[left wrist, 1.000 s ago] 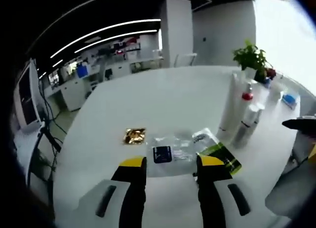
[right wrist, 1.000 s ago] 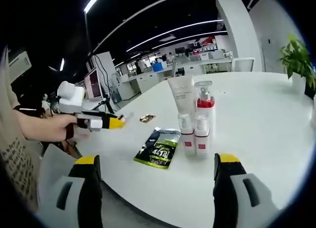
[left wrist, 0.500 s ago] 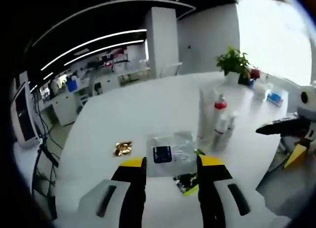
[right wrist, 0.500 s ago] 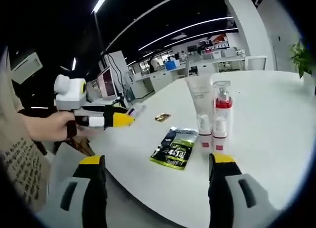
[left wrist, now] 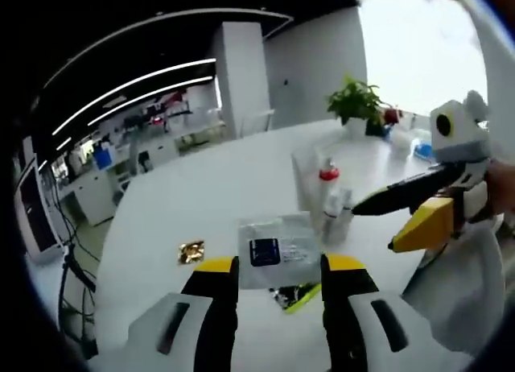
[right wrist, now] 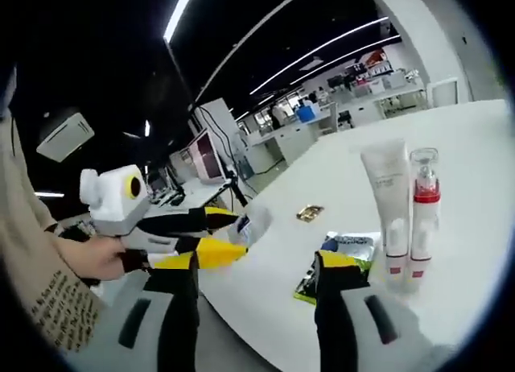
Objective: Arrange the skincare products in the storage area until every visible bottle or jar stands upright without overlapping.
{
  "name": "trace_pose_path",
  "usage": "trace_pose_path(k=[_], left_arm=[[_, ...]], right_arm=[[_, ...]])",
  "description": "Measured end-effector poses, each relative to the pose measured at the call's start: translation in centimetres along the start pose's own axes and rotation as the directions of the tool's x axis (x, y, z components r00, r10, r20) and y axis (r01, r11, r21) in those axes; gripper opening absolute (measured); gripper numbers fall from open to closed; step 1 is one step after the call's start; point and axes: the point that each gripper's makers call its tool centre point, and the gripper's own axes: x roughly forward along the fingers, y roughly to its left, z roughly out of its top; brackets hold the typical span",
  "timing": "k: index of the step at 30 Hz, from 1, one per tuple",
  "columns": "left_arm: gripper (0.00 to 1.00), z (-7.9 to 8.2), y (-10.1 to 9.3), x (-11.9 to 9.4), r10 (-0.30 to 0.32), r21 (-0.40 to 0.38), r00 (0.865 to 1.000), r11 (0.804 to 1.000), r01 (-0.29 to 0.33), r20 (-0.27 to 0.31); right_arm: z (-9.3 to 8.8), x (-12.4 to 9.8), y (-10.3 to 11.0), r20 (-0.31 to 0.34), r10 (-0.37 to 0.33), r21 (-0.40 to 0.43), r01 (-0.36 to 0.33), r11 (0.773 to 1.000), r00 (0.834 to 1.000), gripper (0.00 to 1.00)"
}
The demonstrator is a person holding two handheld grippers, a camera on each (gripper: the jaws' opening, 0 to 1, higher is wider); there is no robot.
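Observation:
My left gripper (left wrist: 280, 265) is shut on a clear sachet (left wrist: 278, 250) with a dark blue label, held above the white table (left wrist: 225, 187). In the right gripper view, the left gripper (right wrist: 240, 233) comes in from the left with the sachet (right wrist: 254, 224) at its tip. A white tube (right wrist: 386, 196), a red-collared pump bottle (right wrist: 423, 204) and small bottles (left wrist: 331, 213) stand upright together. A green packet (right wrist: 344, 250) lies flat beside them. My right gripper (right wrist: 256, 263) is open and holds nothing; its jaws (left wrist: 376, 225) reach in from the right in the left gripper view.
A small gold sachet (left wrist: 191, 252) lies on the table to the left, also visible as the gold sachet (right wrist: 310, 213). A potted plant (left wrist: 355, 105) and small items stand at the far right edge. A person's hand (right wrist: 92, 258) holds the left gripper. Office desks lie beyond.
The left gripper has kept the clear sachet while both views swung. The two grippers have drawn closer together; the right gripper now reaches well into the left gripper view.

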Motion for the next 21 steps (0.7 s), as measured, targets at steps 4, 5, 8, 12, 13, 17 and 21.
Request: trace_pose_path(k=[4, 5, 8, 12, 13, 17, 21], left_arm=[[0.38, 0.0, -0.2, -0.2, -0.008, 0.001, 1.000, 1.000, 0.008, 0.003], [0.38, 0.0, -0.2, -0.3, -0.010, -0.007, 1.000, 1.000, 0.010, 0.009], [0.38, 0.1, -0.3, -0.4, -0.019, -0.009, 1.000, 1.000, 0.019, 0.015], [0.38, 0.1, -0.8, -0.4, -0.036, 0.003, 0.999, 0.999, 0.036, 0.017], [0.38, 0.1, -0.9, -0.4, -0.040, -0.002, 0.999, 0.999, 0.040, 0.017], [0.38, -0.1, -1.0, -0.3, -0.043, -0.006, 0.999, 0.999, 0.043, 0.016], [0.38, -0.1, -1.1, -0.1, -0.053, -0.011, 0.998, 0.999, 0.053, 0.017]], right_arm=[[0.5, 1.1, -0.1, 0.017, 0.012, 0.007, -0.012, 1.000, 1.000, 0.45], [0.5, 1.2, -0.2, 0.019, 0.013, 0.012, -0.013, 1.000, 1.000, 0.43], [0.8, 2.0, -0.7, 0.046, 0.012, 0.060, -0.015, 0.998, 0.999, 0.37], [0.9, 2.6, -1.1, 0.044, 0.004, 0.080, -0.007, 0.997, 0.999, 0.28], [0.8, 2.7, -1.2, 0.041, 0.002, 0.077, -0.005, 0.997, 0.999, 0.26], [0.6, 2.9, -1.0, 0.034, 0.009, 0.081, -0.012, 0.997, 0.999, 0.16], [0.3, 3.1, -0.9, 0.031, 0.010, 0.089, -0.012, 0.996, 0.999, 0.11]])
